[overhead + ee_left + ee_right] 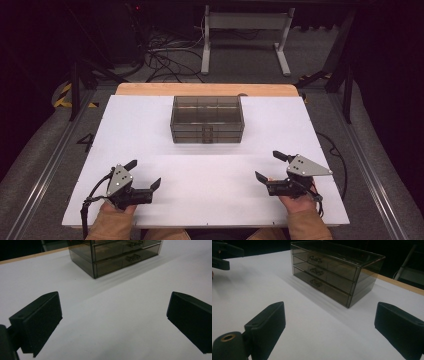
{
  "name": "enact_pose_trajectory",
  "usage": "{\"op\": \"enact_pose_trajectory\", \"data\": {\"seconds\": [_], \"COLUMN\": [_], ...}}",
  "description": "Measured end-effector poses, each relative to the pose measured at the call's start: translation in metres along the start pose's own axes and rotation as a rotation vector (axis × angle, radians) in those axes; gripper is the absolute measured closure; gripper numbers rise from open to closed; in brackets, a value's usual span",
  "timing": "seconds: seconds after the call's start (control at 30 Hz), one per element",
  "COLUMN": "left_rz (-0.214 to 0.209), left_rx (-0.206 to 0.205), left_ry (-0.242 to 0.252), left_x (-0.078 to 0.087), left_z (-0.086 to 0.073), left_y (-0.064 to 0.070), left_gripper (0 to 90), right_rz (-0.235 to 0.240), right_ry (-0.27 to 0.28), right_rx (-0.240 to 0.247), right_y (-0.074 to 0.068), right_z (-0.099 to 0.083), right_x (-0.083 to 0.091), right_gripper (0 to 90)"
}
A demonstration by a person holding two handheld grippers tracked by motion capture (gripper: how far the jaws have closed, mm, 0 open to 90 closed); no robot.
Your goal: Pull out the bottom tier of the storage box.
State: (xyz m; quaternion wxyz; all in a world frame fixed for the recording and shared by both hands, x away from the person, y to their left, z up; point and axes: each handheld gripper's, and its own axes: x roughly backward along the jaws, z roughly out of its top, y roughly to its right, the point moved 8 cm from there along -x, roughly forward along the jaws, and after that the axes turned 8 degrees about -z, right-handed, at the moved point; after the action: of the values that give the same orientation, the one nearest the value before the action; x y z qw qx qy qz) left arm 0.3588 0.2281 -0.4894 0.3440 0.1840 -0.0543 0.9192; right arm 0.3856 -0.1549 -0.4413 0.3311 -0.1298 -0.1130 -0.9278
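Glossy smoky plastic drawer box (207, 120), matt white table (150, 150)

white worktop (150, 130) | wooden strip (200, 89) along its far edge | white stand (245, 30) and cables (165, 60) on the floor beyond

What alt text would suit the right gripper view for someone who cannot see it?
A smoky transparent three-drawer box, all drawers shut, stands on a white table. The right hand-held gripper faces it, its two black jaws wide apart and empty.

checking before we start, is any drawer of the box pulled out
No, all three drawers of the drawer box sit flush with its front.
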Motion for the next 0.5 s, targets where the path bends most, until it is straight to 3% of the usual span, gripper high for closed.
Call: {"op": "enact_pose_trajectory", "data": {"seconds": [0.5], "left_rz": [-0.002], "left_rx": [0.000], "left_ry": [-0.006], "left_x": [-0.001], "left_z": [0.000], "left_y": [0.000], "left_gripper": [0.7], "right_rz": [0.051], "right_ry": [0.005], "right_rx": [0.039], "right_y": [-0.017], "right_z": [0.029], "right_x": [-0.020], "right_gripper": [11.0]}}
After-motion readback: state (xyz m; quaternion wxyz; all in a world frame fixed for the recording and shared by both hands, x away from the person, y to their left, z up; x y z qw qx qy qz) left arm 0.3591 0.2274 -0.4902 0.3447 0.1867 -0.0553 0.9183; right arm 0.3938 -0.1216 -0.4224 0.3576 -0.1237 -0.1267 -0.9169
